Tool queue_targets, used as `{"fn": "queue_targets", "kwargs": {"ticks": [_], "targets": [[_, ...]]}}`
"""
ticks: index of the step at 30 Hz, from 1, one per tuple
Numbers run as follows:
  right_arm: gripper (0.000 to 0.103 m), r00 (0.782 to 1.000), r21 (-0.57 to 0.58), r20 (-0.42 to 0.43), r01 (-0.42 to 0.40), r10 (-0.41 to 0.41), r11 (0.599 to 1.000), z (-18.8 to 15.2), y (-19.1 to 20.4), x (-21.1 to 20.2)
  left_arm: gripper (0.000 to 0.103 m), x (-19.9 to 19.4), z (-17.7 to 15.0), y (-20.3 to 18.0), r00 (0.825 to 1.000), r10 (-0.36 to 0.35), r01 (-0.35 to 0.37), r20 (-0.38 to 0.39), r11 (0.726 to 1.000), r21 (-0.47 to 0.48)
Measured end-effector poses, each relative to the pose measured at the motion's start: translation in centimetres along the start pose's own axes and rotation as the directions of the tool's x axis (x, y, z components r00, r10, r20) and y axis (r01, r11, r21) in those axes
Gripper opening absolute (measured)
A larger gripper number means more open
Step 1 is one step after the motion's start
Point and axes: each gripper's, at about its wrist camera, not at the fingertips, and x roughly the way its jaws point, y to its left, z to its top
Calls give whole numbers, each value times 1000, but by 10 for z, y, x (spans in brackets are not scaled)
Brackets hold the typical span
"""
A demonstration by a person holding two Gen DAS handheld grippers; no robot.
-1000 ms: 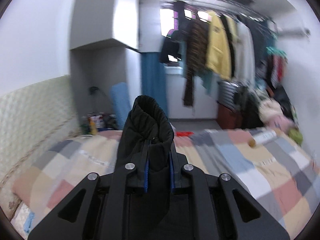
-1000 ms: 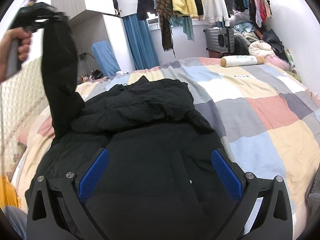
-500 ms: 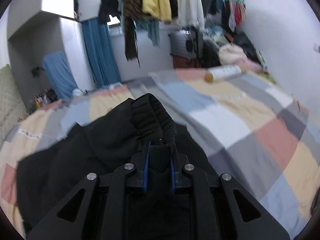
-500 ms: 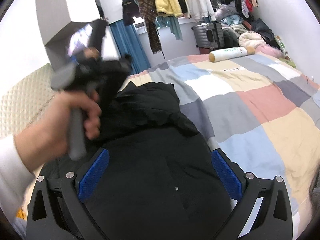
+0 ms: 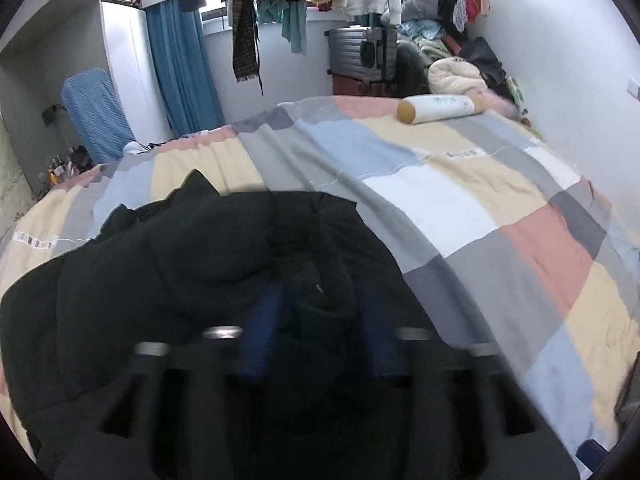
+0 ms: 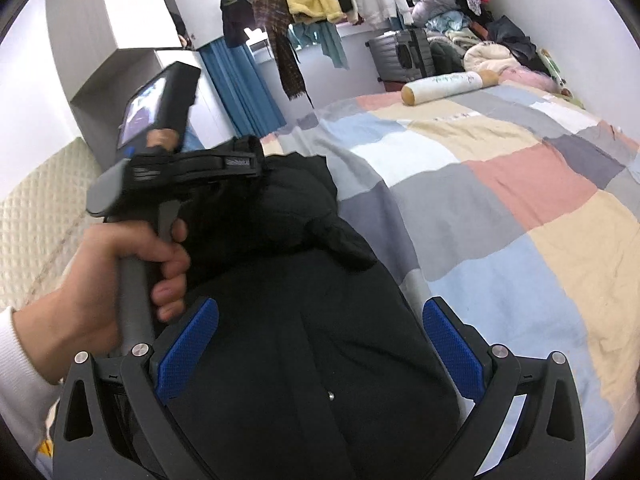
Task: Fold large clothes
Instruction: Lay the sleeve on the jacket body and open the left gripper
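Both grippers work the bulky black padded jacket (image 6: 304,344) on the patchwork bedspread (image 6: 500,184): my left gripper (image 5: 316,312) pinches its sleeve narrowly, my right gripper (image 6: 320,344) gapes wide. I should lay the sleeve flat across the jacket's middle.

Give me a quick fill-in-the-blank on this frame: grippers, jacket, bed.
1. The right gripper hovers over the black jacket with its jaws ____.
2. The jacket lies on a patchwork ____.
3. The person's hand holds the ____ gripper by its handle.
4. The pads on the right gripper are ____ in colour.

Missing words: open; bedspread; left; blue
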Motion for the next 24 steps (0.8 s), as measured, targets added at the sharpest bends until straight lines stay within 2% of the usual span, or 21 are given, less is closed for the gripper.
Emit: {"fn": "queue_targets", "kwargs": {"ticks": [1,2,6,12,14,19,24], "targets": [[103,1000,-7,9,0,0,1000,-1,1,-4,89,-8,0,1,999,23,-23,25,1000,-6],[103,1000,-11,13,0,1,1000,-1,2,-6,91,-20,0,5,998,19,-19,56,1000,-17],[103,999,-15,35,2,-1,1000,-5,5,-21,91,-55,0,24,997,-5,10,80,998,-61],[103,997,-56,72,-24,28,998,-5,20,-36,91,-123,-21,77,992,48,-32,116,990,-140],[103,996,-76,70,-56,62,996,-3,28,-36,91,-146,-31,95,989,66,-44,130,986,-161],[103,991,-146,59,-112,122,983,0,56,-40,91,-194,-67,148,982,122,-89,145,972,-217],[103,988,-199,16,-145,151,969,3,80,-38,91,-205,-120,202,976,179,-139,126,951,-277]]}}
